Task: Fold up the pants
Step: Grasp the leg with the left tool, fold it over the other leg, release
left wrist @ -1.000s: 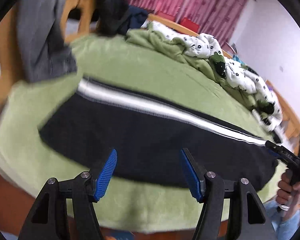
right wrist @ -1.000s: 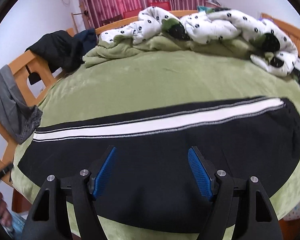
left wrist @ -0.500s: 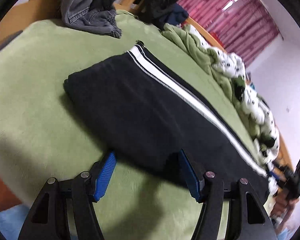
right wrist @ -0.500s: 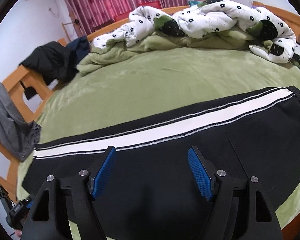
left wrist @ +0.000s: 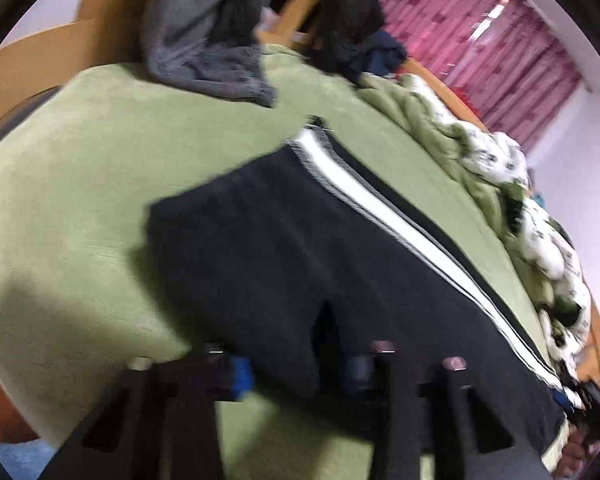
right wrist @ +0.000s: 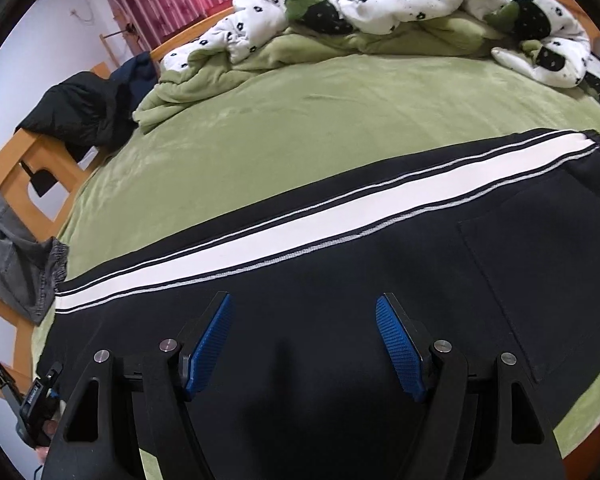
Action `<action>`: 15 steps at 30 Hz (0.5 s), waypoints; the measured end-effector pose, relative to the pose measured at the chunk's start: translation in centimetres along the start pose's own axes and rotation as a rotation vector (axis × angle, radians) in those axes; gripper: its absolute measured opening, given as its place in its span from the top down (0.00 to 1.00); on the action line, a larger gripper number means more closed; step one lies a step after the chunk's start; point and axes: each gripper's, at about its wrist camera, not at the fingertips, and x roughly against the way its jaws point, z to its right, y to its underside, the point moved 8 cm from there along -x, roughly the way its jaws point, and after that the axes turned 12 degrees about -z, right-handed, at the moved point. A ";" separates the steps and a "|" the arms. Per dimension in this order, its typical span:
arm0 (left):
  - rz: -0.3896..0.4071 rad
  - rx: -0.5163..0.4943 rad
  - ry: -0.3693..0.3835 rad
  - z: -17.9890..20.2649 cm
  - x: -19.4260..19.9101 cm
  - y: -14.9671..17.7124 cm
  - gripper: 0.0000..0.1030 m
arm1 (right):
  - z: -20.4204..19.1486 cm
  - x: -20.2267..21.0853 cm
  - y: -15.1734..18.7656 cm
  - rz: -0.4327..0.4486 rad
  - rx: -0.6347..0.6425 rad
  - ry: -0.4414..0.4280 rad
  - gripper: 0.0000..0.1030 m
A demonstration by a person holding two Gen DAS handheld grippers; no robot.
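Pants (right wrist: pixel 340 288) flat on bed (right wrist: pixel 300 120) | left gripper (left wrist: pixel 300 368) spread around pants' near edge | right gripper (right wrist: pixel 304 344) spread above pants

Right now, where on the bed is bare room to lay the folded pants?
The widest free patch is the green sheet between the pants and the rumpled duvet. Another lies left of the pants' end, below the grey garment. It is crowded along the duvet and at the dark clothes on the frame.
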 end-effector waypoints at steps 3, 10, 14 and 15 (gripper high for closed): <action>-0.033 0.087 0.080 -0.9 0.2 -0.4 0.79 | 0.3 0.8 0.5 0.020 0.004 0.012 0.29; -0.041 0.145 0.074 -1.3 0.5 -0.6 0.88 | 0.6 3.7 1.2 0.088 0.056 0.032 0.29; 0.068 -0.023 -0.130 2.2 2.7 -0.8 0.91 | 1.5 5.2 1.6 0.118 0.071 0.030 0.29; 0.098 -0.083 -0.171 3.9 3.5 -1.0 0.91 | 1.7 5.5 1.7 0.122 0.071 0.027 0.29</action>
